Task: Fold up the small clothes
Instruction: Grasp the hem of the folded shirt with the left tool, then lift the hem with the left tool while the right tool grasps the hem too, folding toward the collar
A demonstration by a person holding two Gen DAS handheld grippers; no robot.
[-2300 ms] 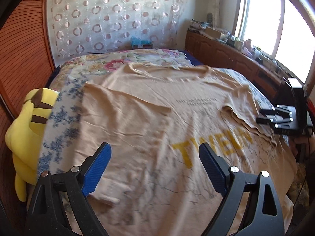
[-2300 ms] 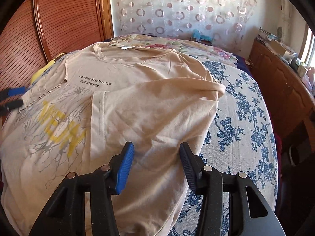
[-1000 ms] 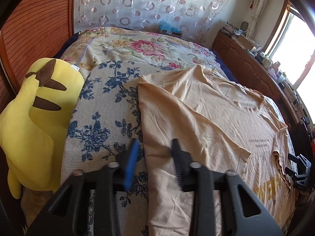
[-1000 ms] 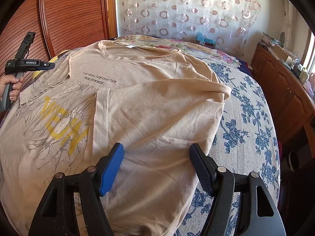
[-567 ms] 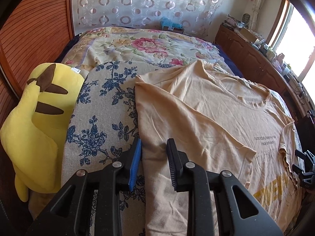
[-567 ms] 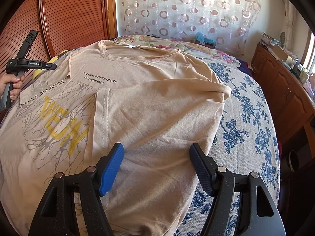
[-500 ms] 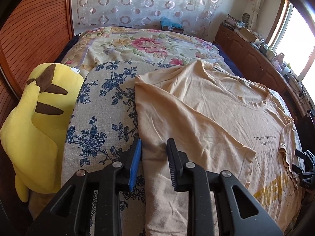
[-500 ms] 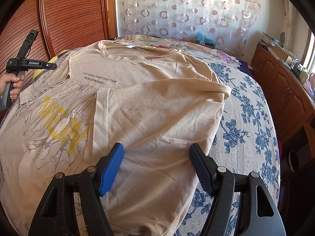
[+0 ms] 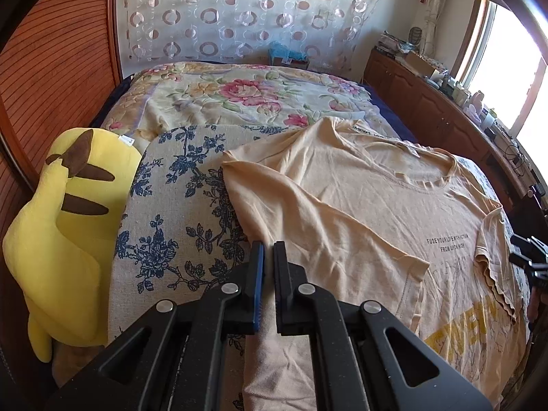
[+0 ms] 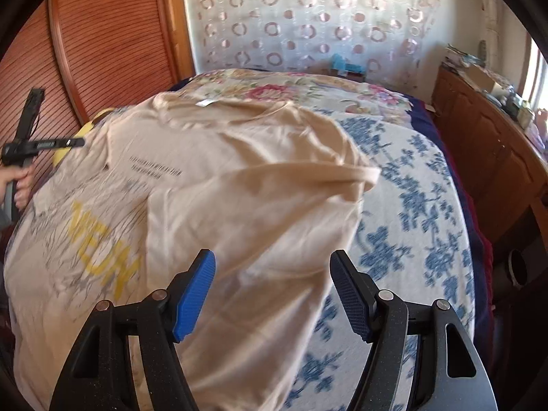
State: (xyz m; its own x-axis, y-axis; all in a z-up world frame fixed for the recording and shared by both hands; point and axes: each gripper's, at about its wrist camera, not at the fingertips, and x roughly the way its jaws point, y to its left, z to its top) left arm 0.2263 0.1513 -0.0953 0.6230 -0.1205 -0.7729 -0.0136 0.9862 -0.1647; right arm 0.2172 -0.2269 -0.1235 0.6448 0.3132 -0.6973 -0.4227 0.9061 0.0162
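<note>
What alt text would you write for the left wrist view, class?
The left hand-held gripper is shut on the folded side edge of a tan T-shirt spread over a blue-flowered bedspread. A yellow plush toy lies left of the shirt.

T-shirt [image 9: 359, 212] lay flat on the bed [image 9: 178, 205], collar toward the headboard-end quilt [image 9: 246, 96]. Left of the T-shirt, at the bed's edge, sat the plush toy [image 9: 65, 226], against the wardrobe door [image 9: 51, 68]. Right of the T-shirt, past the bed, ran the cabinet [image 9: 431, 102] under the window [image 9: 507, 51]. Behind the T-shirt, past the quilt, hung the curtain [image 9: 246, 13]. Left tongs [image 9: 269, 257] sat on the T-shirt's left edge, pinched on the cloth. Right tongs [image 10: 272, 274] hung over the T-shirt's right half, jaws apart.
</note>
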